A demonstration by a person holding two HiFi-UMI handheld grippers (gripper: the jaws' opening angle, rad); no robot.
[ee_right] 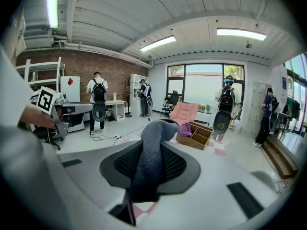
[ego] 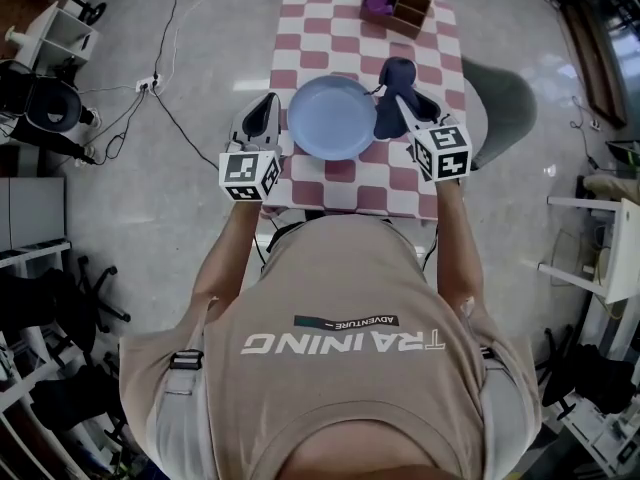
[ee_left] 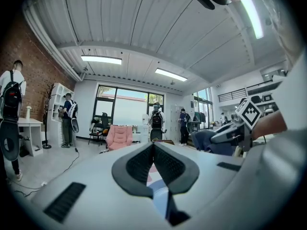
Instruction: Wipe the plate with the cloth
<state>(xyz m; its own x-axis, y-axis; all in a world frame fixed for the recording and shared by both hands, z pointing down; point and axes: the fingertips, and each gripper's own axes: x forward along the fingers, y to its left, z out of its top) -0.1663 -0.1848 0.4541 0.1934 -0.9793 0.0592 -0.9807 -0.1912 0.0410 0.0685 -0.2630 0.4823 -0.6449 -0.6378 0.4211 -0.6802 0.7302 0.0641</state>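
The person stands at the near edge of the table (ego: 312, 28), both forearms reaching forward and roughly parallel, one gripper on each side of the plate (ego: 330, 118).

The left gripper (ego: 266, 108) points about level, away from the body, with its marker cube (ego: 250, 175) nearest the person. Its jaws are pressed onto the left rim of the plate. In the left gripper view the pads meet at their far tips (ee_left: 153, 150), and a band of the blue plate (ee_left: 161, 198) runs through the gap lower down. In the head view the plate looks nearly round and sits over the middle of the checked table, between the two grippers.

The right gripper (ego: 408, 106) is just beside the plate's right rim and tilts somewhat downward. Its cube (ego: 443, 150) is turned toward the head camera. Its jaws pinch the cloth (ego: 393, 83), a dark blue-grey piece that sticks out past the fingertips and droops beside the plate. In the right gripper view the cloth (ee_right: 151, 147) fills the space between the pads (ee_right: 175, 164) and rises in a rounded fold beyond them. Whether the cloth touches the plate cannot be told.

At the far end of the table stands a wooden box (ego: 405, 3). A chair (ego: 505, 98) sits at the table's right side.
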